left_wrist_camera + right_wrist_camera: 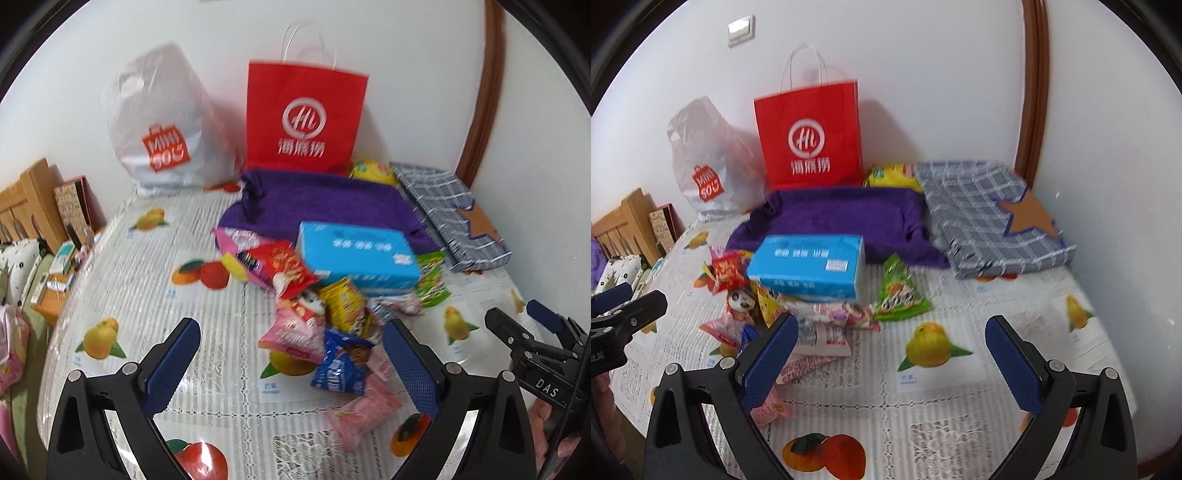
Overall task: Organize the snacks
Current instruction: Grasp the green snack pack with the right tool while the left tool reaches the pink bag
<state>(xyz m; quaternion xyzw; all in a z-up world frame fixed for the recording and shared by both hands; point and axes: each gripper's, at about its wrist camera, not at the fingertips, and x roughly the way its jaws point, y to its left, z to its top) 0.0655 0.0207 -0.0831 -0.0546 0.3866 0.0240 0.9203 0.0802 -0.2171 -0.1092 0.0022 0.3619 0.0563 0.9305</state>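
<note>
Item: heap of small foil and plastic snack packets [325, 325], lying loose on the fruit-printed plastic-covered tabletop [147, 280], just in front of a folded purple towel [321, 199]. A light blue rectangular tissue box [358, 254] rests on the far part of the heap. Nearest to the left camera: a dark blue biscuit packet [341, 363], a pink crinkled packet [291, 334], a pale pink flat sachet [360, 406]. A green printed packet [899, 291] lies apart to the right of the box.

Backdrop: red paper carrier bag with white handles [304, 118] and white plastic shopping bag with an orange logo [162, 122], both upright against the wall; a grey checked cloth bundle with a tan star [993, 218] at the right.

Handling note, by judgement: sorting has not begun. Take one outlying packet at a time, pinching a flat sealed edge rather than the puffed middle, so that neighbours and the box do not slide. The green packet suits the right side; the blue or pink one suits the left.

Left hand-held gripper [291, 365]: jaws spread wide, holding nothing, above the near edge of the heap; contact cannot be told.

Right hand-held gripper [892, 362]: jaws spread wide, holding nothing, over bare cloth beside the heap.
</note>
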